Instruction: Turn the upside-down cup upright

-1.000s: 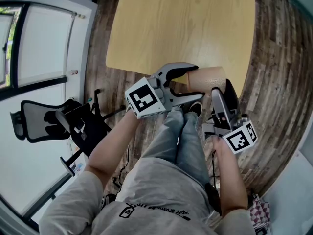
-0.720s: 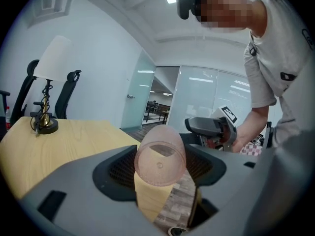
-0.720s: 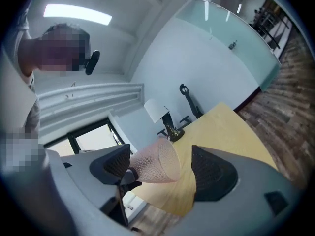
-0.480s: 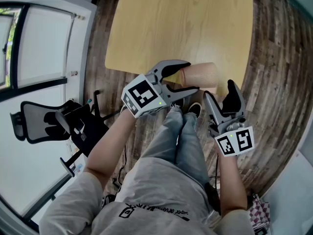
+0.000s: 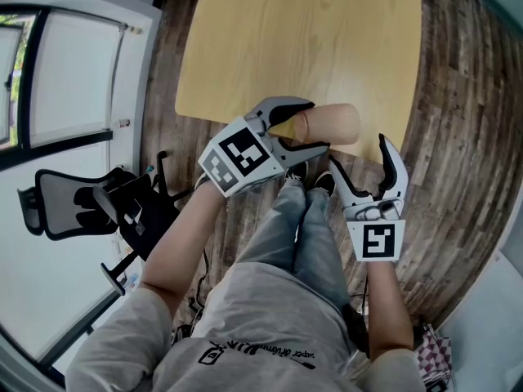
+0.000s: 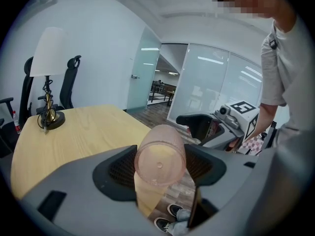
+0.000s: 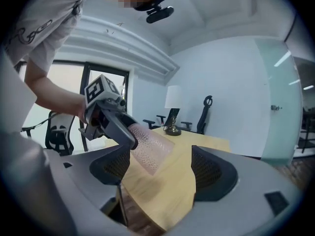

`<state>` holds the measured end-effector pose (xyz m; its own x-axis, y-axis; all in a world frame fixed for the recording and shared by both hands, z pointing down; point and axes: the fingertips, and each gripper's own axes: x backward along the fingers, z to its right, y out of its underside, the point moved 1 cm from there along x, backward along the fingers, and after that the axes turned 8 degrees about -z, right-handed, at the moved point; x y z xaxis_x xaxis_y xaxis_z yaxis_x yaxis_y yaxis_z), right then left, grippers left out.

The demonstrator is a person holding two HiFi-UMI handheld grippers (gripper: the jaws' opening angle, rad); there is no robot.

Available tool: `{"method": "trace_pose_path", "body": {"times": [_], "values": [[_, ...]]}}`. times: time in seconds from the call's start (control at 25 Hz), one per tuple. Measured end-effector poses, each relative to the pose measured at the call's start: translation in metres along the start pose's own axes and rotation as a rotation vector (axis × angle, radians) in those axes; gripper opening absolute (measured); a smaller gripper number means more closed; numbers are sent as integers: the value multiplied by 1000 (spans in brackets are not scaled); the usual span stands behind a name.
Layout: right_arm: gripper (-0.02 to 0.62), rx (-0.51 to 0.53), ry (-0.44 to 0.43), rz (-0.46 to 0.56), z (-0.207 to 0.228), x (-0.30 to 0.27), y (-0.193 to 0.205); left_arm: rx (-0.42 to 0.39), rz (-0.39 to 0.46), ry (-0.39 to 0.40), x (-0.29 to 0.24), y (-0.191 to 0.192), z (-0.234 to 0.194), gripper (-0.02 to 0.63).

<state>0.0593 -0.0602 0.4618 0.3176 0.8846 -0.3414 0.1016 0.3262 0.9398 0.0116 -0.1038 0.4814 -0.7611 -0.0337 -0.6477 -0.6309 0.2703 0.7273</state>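
The cup in your left gripper: translucent pinkish plastic, dimpled wall, smooth base. Gripper shell matt grey plastic; pads black, fine mesh. At 12 o'clock the table: pale wood grain, smooth. At 3 o'clock the floor: dark rough-looking planks. Your trousers: grey cloth.

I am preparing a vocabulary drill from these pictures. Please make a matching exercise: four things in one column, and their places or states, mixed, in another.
1. cup
2. right gripper
3. lamp
4. office chair

a. jaws apart, nothing between them
b. on the floor
c. held sideways in the left gripper
d. on the table

Pairs: 1-c, 2-a, 3-d, 4-b
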Motion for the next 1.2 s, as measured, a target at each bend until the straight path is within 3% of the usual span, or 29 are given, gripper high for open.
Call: {"method": "trace_pose_path", "body": {"times": [0.08,0.24,0.44,0.88,1.2], "values": [[362,56,19,-18,-3,-1,1,0,-20,0,1,-1,2,302],[362,284,32,-172,-11,0,17,-24,-81,-8,0,-2,8,302],[362,419,74,-177,-17,-5,16,-51,-140,-17,-4,-6,15,302],[362,578,133,-243,-21,-14,25,-107,-242,-24,-13,-10,34,302],[362,652,144,-279,-21,-20,30,-129,-271,4,-19,-13,45,302]]}}
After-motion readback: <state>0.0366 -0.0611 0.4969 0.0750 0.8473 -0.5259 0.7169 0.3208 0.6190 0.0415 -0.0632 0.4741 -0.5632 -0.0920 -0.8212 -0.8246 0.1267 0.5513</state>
